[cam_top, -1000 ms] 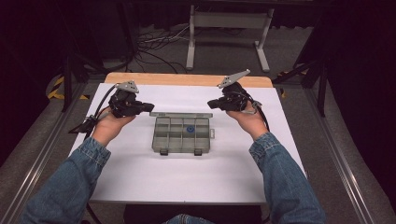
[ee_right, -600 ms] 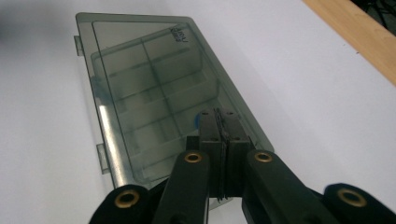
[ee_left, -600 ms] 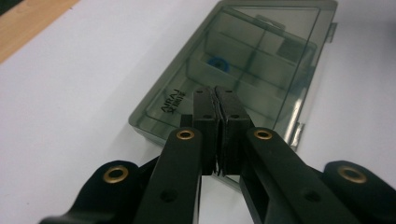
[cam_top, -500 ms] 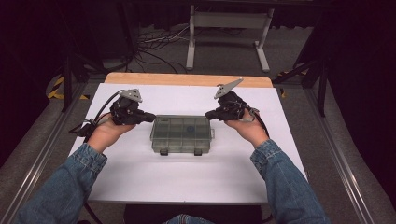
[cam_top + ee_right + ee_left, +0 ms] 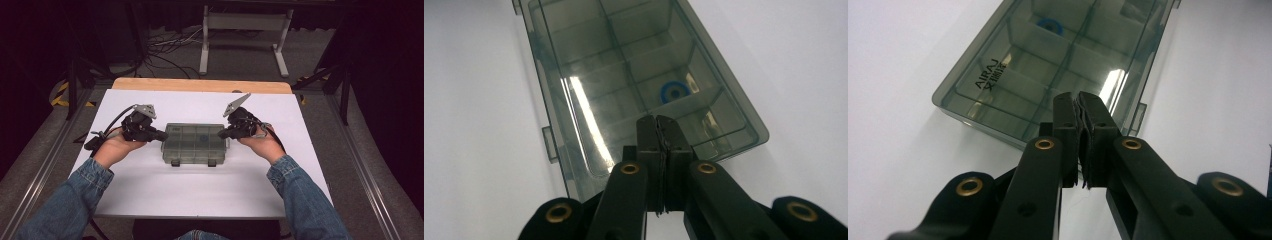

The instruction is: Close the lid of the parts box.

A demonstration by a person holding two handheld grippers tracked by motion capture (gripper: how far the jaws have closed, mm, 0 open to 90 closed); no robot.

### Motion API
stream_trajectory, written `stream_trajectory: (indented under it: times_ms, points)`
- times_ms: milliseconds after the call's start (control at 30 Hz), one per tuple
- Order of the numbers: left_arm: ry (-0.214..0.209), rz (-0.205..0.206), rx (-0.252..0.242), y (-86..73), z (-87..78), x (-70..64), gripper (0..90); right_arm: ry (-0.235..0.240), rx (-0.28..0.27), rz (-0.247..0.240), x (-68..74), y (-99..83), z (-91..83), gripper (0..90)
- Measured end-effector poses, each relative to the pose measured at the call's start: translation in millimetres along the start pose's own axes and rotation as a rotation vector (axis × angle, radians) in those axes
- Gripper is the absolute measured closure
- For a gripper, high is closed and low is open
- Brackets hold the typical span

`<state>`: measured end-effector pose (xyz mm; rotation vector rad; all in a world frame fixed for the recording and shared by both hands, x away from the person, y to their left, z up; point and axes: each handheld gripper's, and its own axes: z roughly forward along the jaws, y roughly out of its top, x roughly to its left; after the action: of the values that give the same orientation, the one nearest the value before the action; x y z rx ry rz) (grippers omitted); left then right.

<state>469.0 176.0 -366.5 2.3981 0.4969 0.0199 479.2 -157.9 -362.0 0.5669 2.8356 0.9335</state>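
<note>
Both closed grippers, left [image 5: 161, 135] and right [image 5: 223, 134], have moved in to the box [image 5: 195, 144], seemingly touching its short ends.

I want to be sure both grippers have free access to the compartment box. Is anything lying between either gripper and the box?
Nothing visible does. The left gripper is at the left end of the smoky plastic box and the right gripper at its right end, both with jaws shut, with bare white table around them.
</note>
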Motion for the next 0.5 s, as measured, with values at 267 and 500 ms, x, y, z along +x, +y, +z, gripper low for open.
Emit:
stream_trajectory:
  times_ms: [267, 500]
  points:
    - [-0.005, 0.008, 0.037, -3.4, 9.6, -1.4, 86.5, 0.004, 0.018, 0.002, 2.0, -3.2, 6.6, 89.4]
    - [0.001, 0.014, 0.059, -5.0, 15.7, -2.6, 86.0, 0.012, 0.025, 0.005, 2.6, -7.2, 11.7, 89.4]
